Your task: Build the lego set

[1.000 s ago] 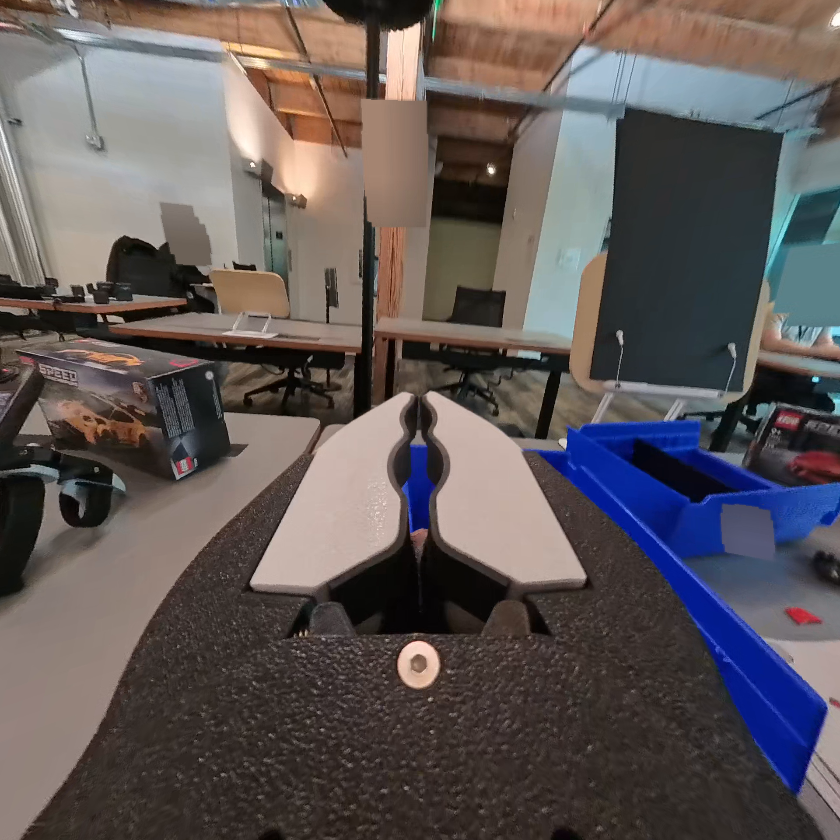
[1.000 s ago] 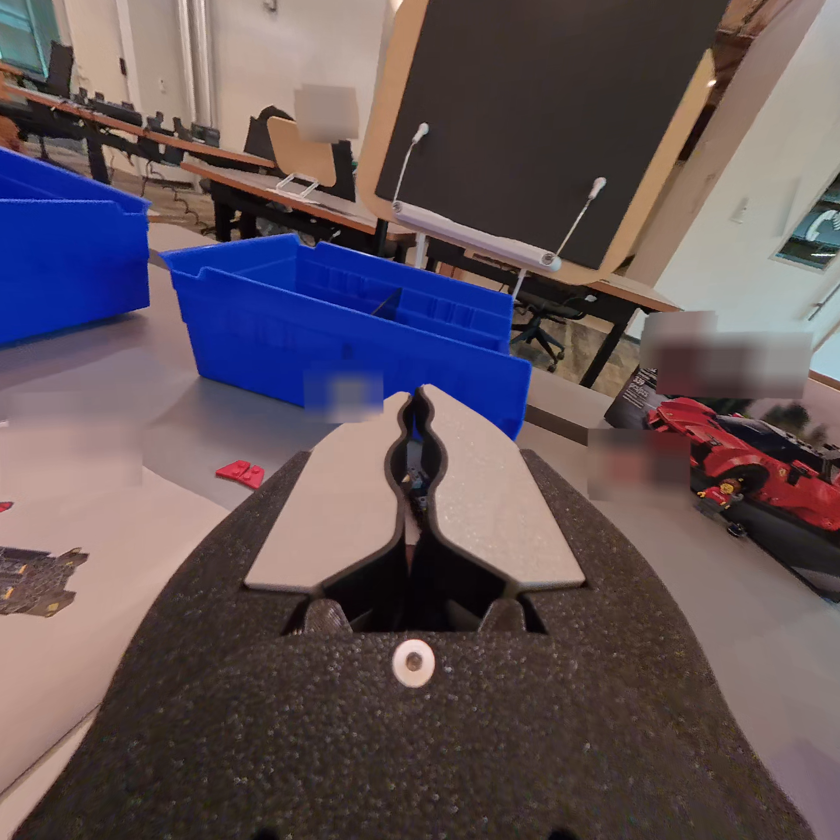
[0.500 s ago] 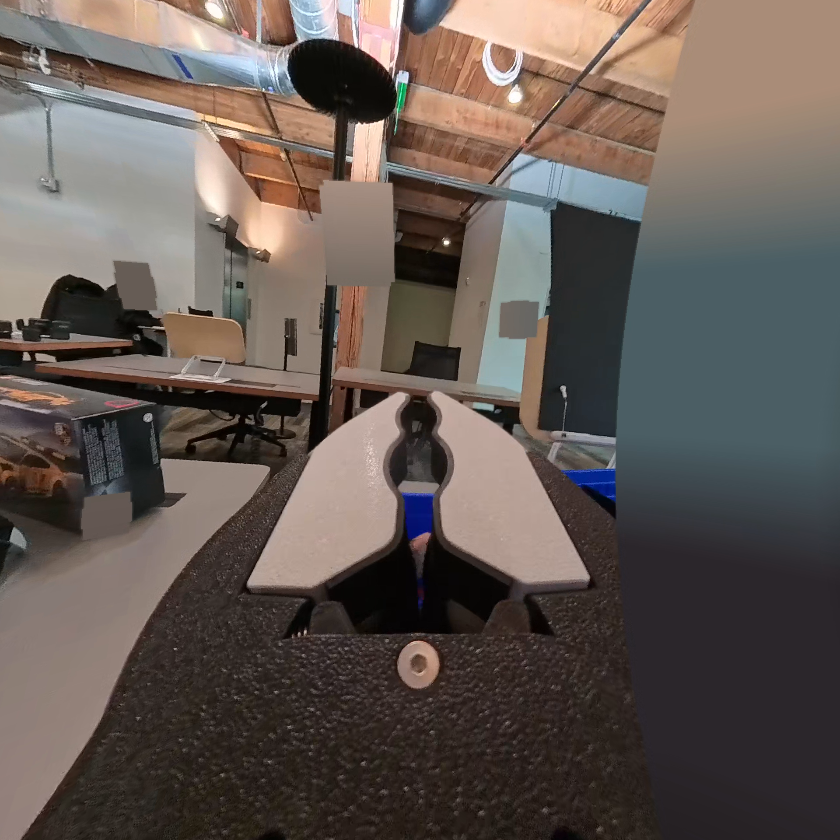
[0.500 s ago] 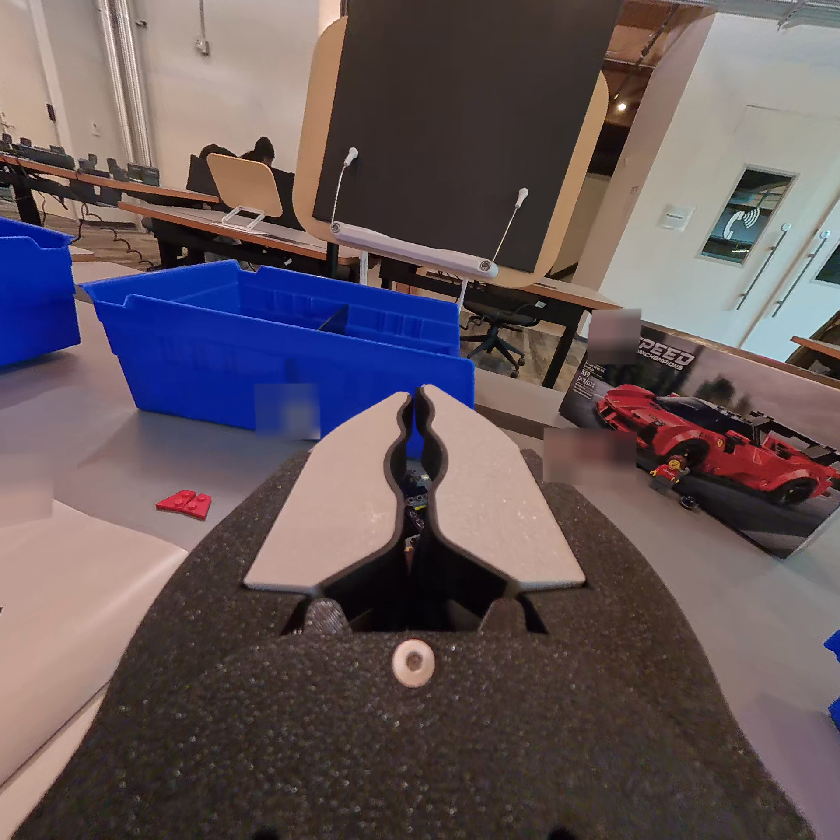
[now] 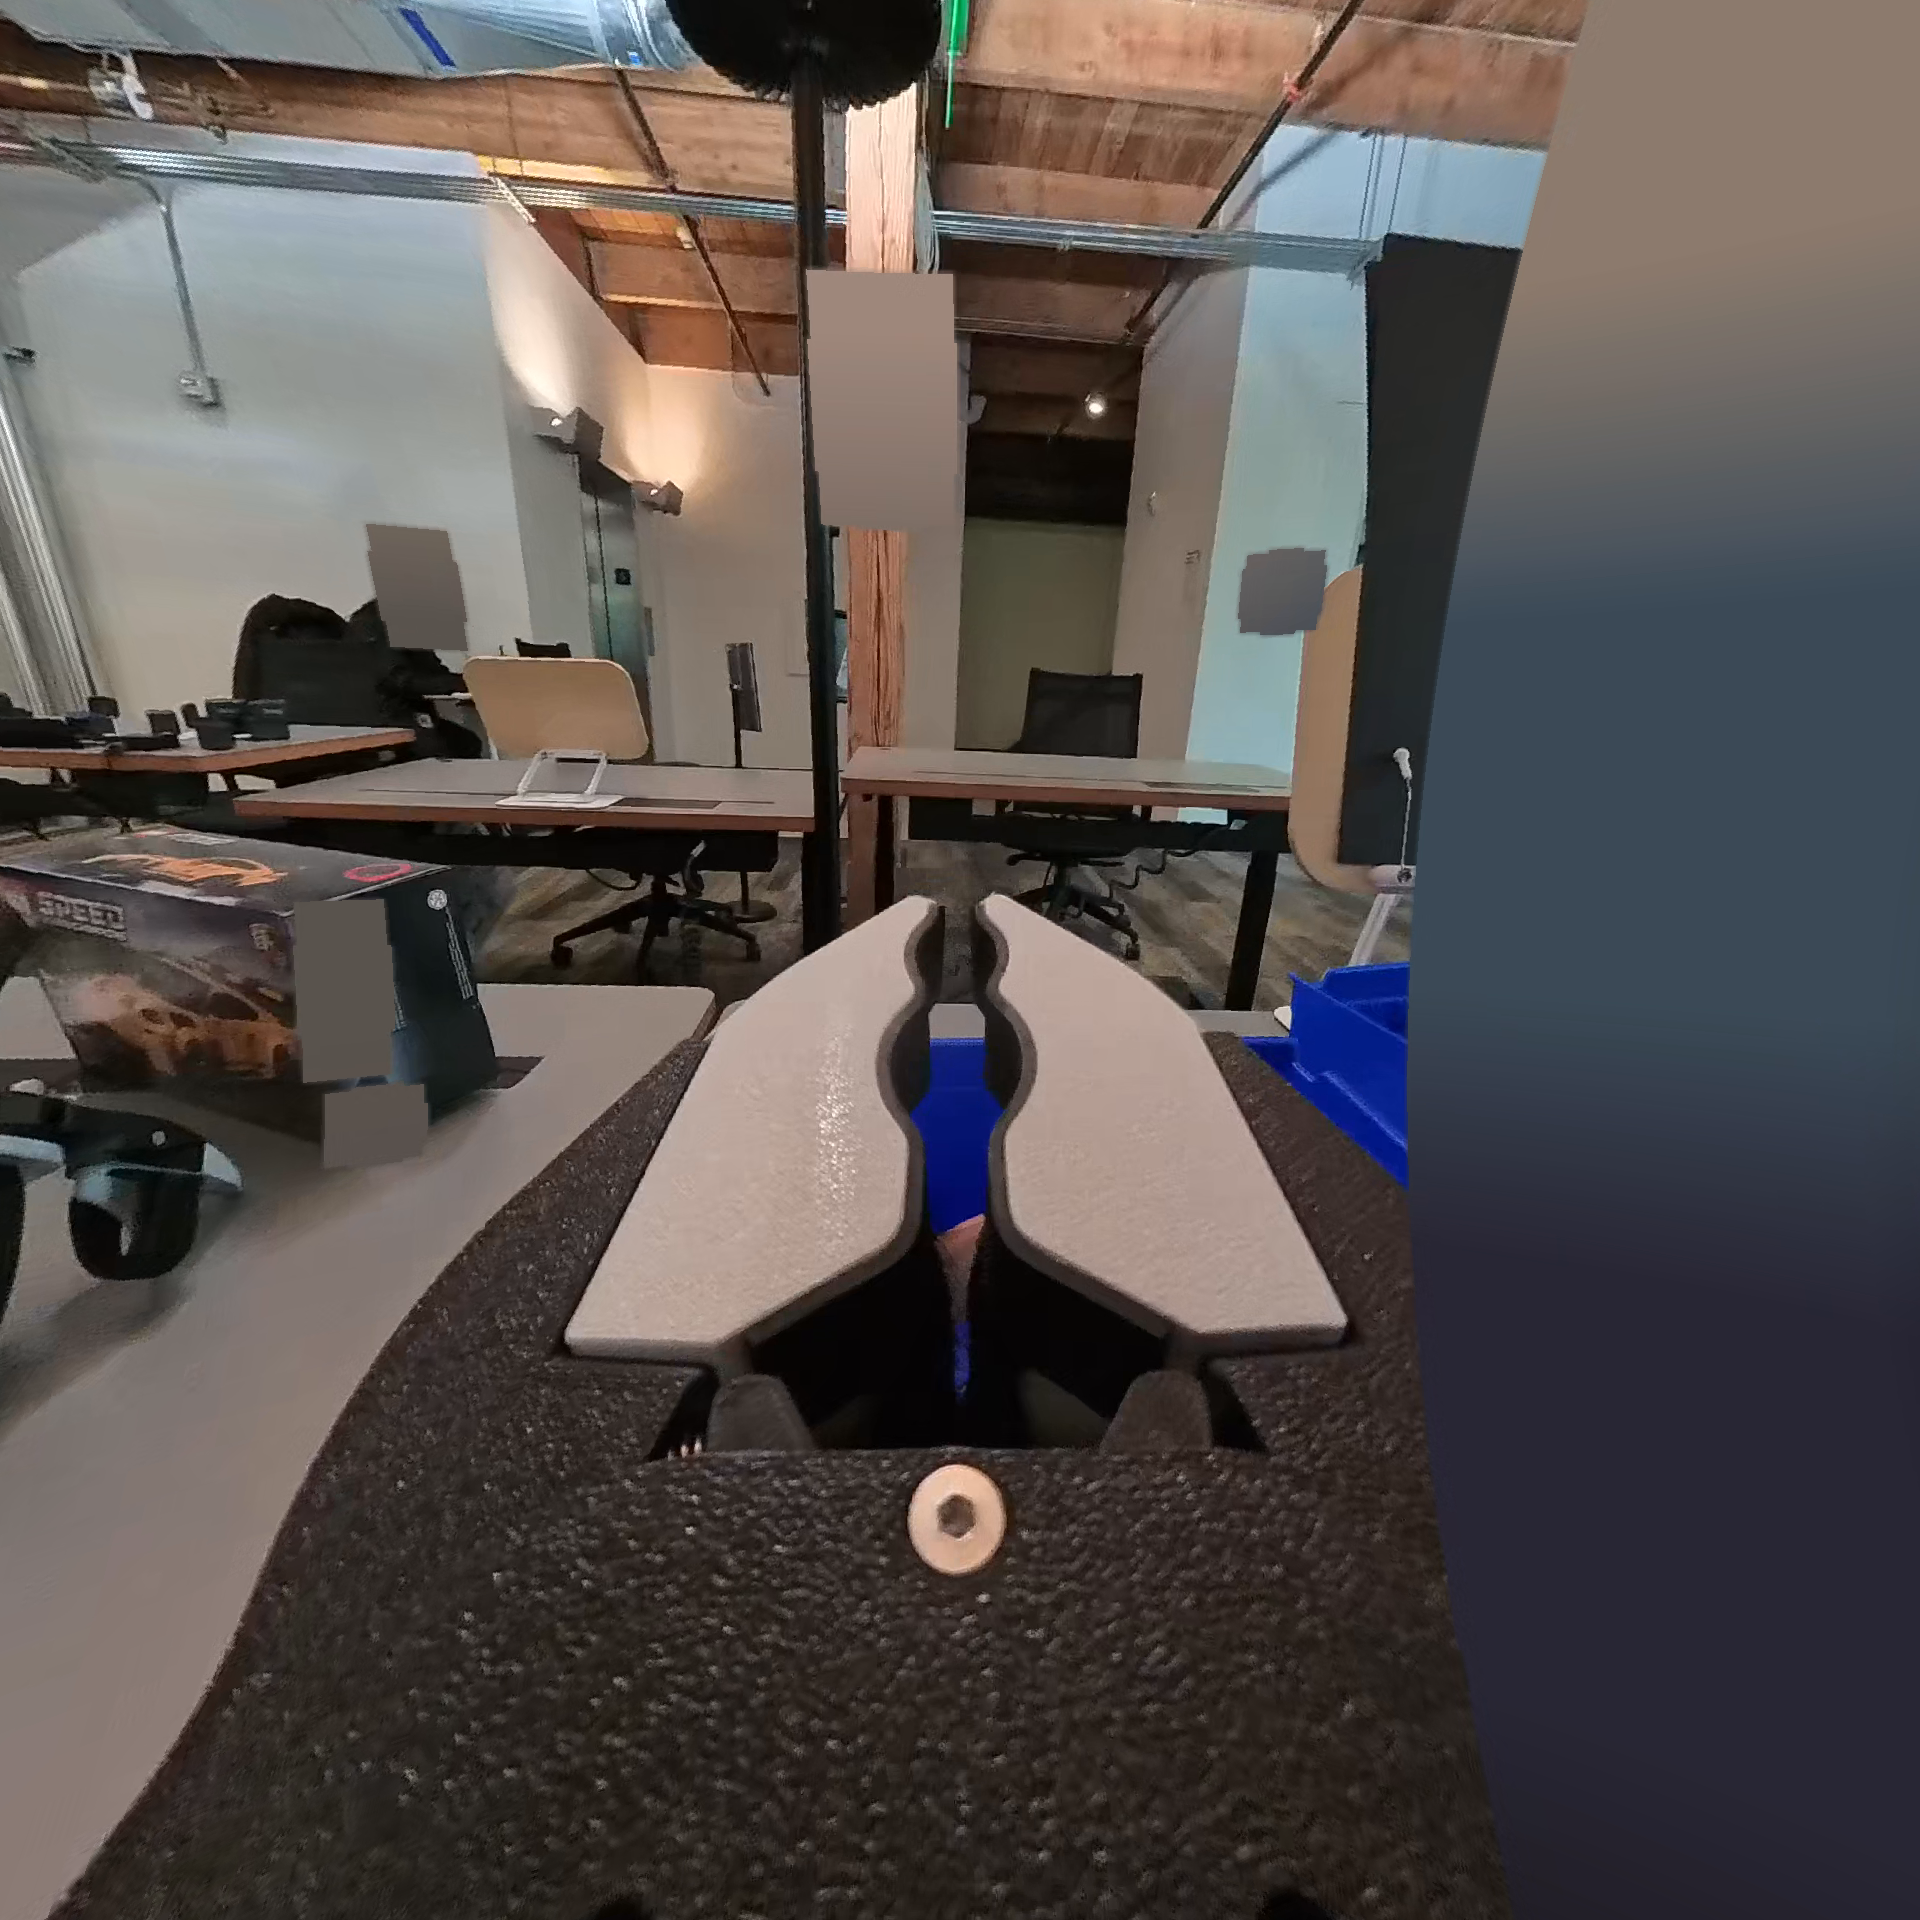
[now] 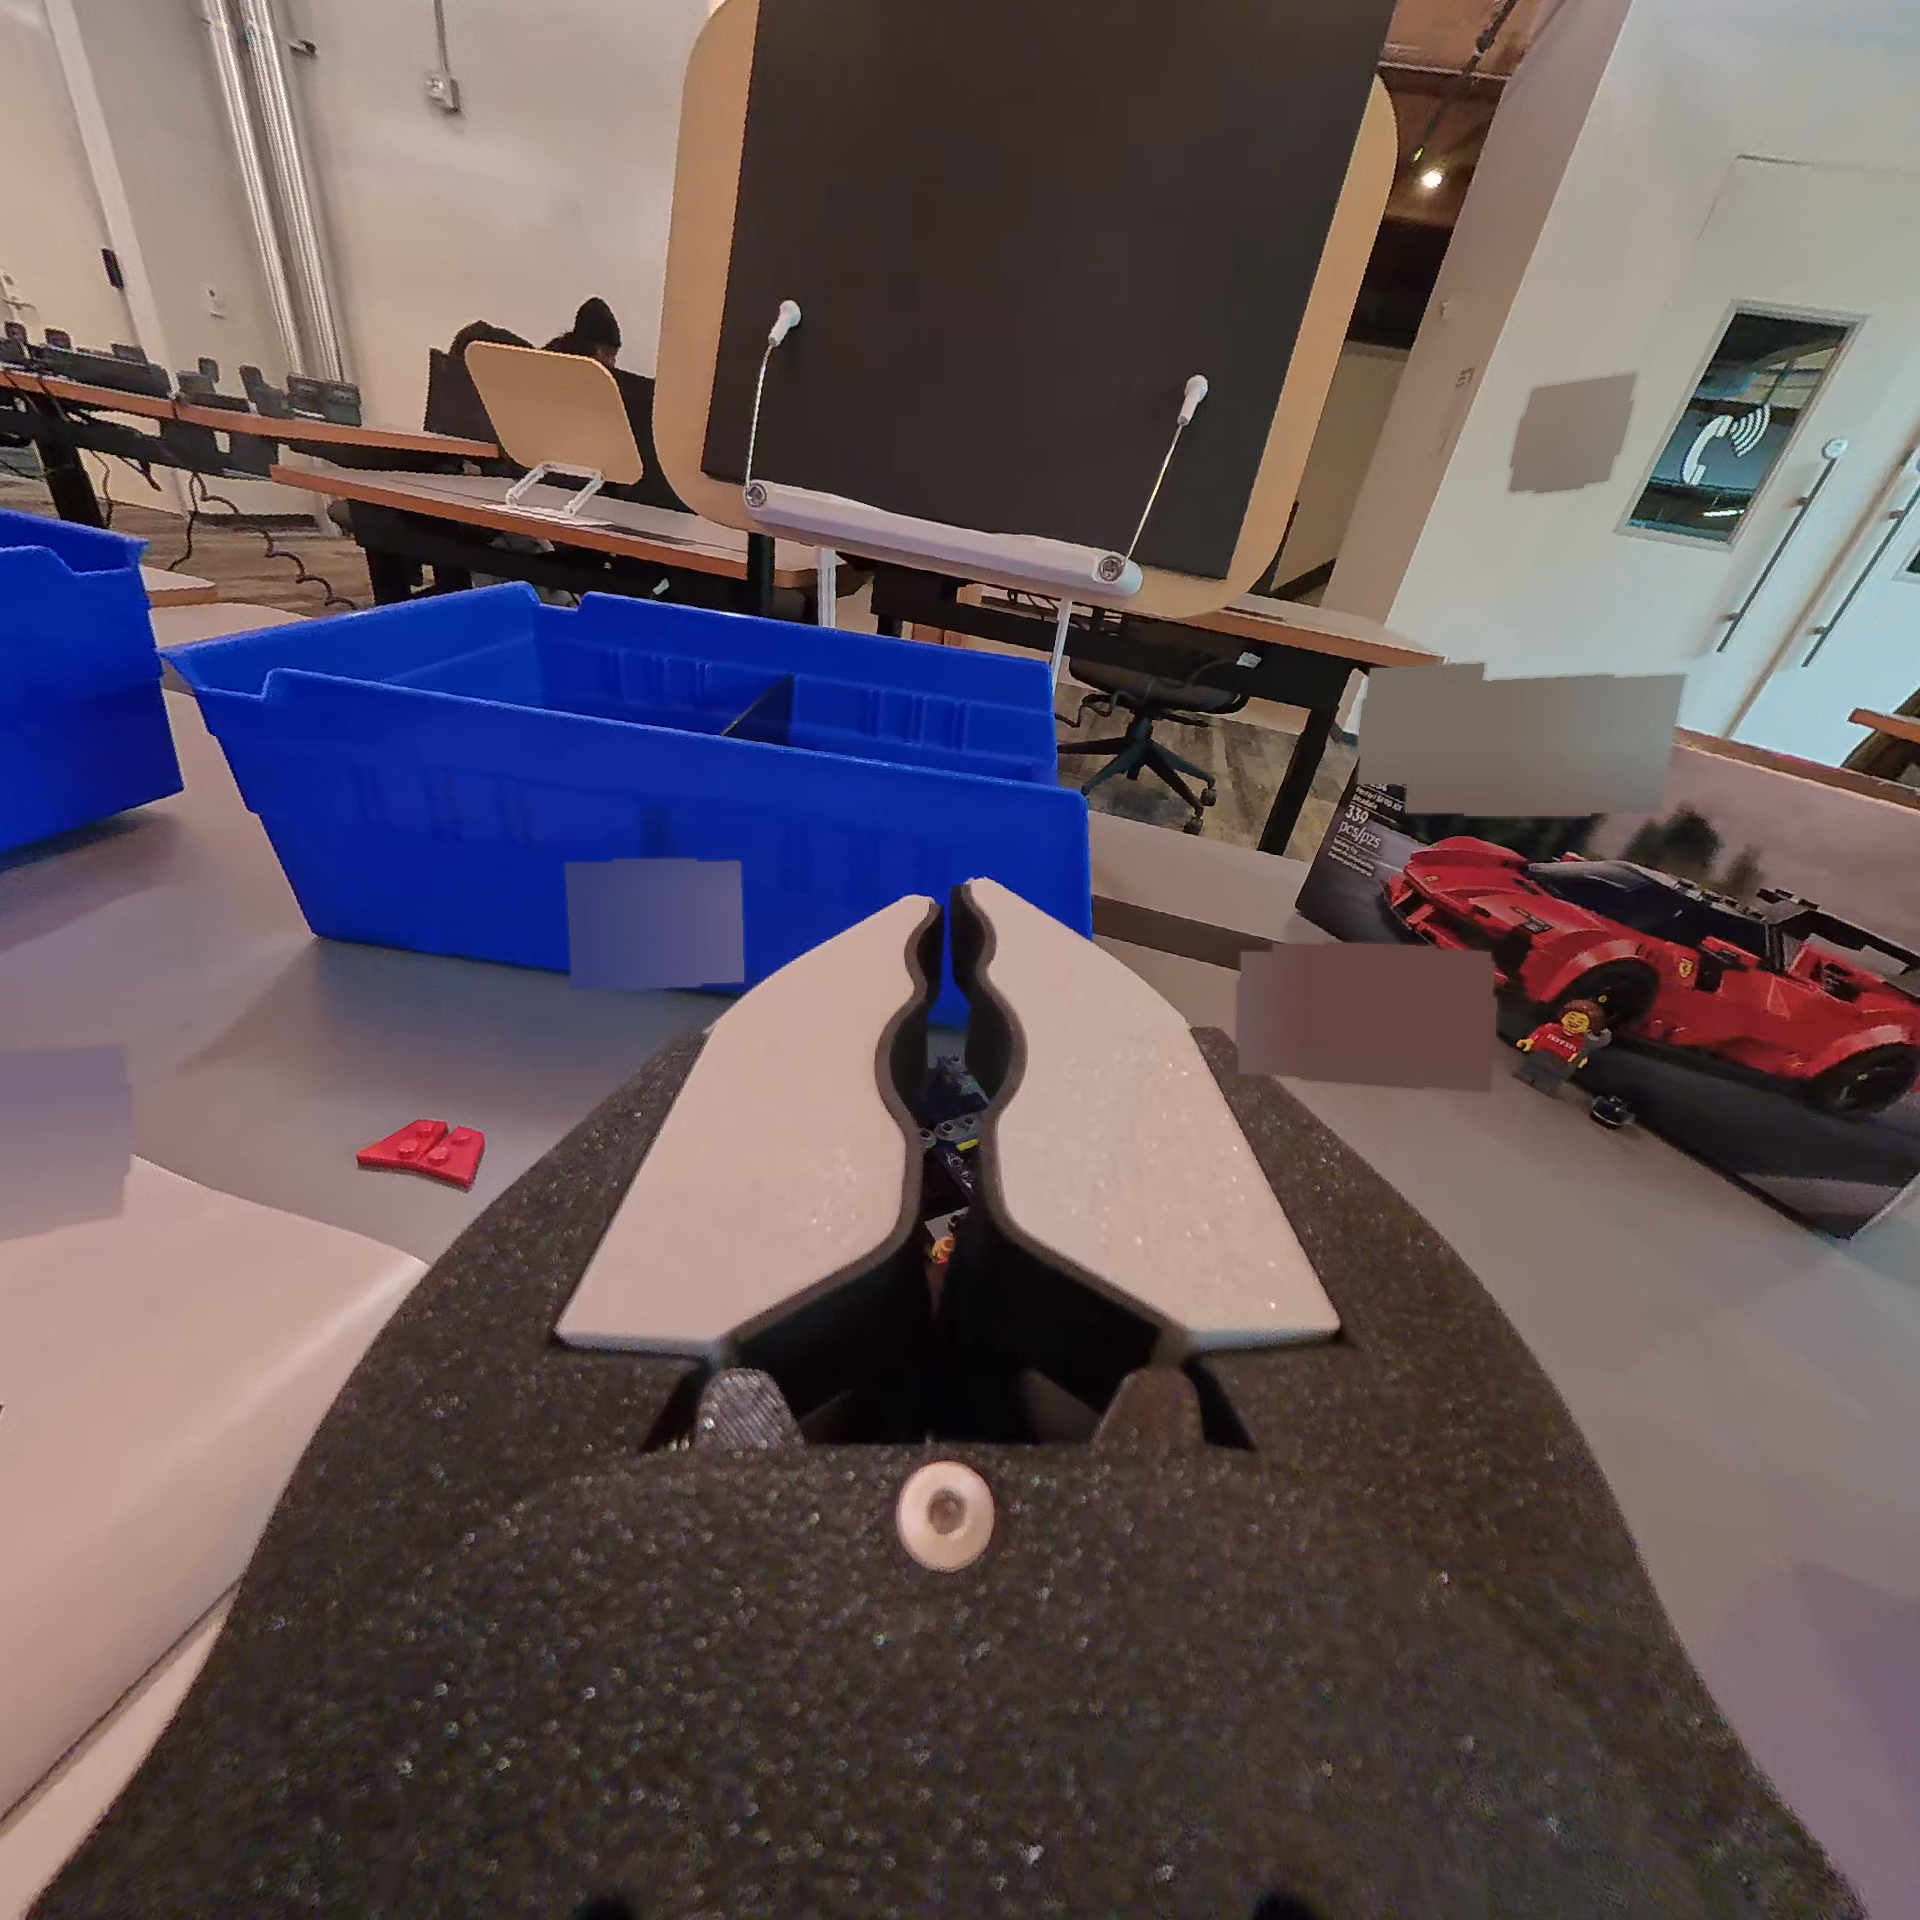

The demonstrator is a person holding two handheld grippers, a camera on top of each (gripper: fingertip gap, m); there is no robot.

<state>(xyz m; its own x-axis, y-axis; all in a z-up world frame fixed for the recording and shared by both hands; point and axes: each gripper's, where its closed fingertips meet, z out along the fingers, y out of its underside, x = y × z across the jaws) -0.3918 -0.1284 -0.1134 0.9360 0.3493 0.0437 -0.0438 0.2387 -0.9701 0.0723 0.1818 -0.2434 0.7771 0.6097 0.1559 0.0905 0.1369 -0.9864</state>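
Dark lego piece [image 6: 951, 1117] lengthwise in closed right gripper [image 6: 948, 914] | left gripper [image 5: 958, 925] closed, empty

Bright, even indoor light; wide-angle bending at edges, slight blur leftward.

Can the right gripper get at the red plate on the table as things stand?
Probably not straight away. The red plate lies in the open on the table, nothing around it, but the right gripper is shut on a dark lego piece and would have to put that down first.
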